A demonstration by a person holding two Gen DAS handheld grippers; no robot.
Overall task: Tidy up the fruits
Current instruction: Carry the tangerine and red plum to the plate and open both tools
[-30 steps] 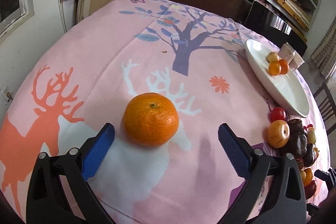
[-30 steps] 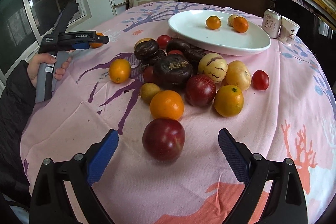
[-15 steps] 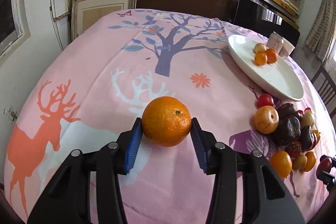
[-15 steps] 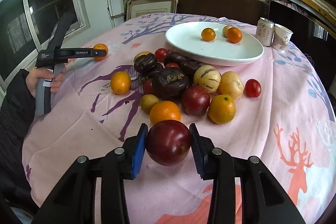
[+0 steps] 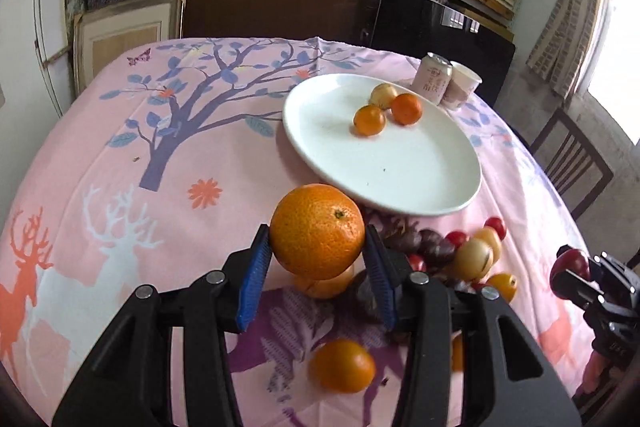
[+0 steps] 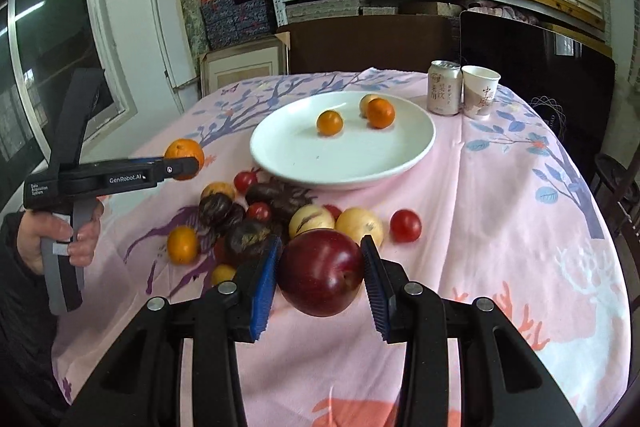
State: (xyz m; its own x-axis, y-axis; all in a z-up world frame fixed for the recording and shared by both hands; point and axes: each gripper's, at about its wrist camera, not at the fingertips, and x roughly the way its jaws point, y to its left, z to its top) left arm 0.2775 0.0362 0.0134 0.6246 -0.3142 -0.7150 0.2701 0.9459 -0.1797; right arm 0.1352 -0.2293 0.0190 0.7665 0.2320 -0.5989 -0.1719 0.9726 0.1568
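Sorting looks barely started, with three small fruits on the white plate [image 6: 280, 163] and the loose pile [image 6: 280, 215] left on the tablecloth, while the left gripper [image 5: 316, 263] clamps an orange [image 5: 317, 230] and the right gripper [image 6: 320, 279] a dark red plum [image 6: 321, 273], both aloft before the plate
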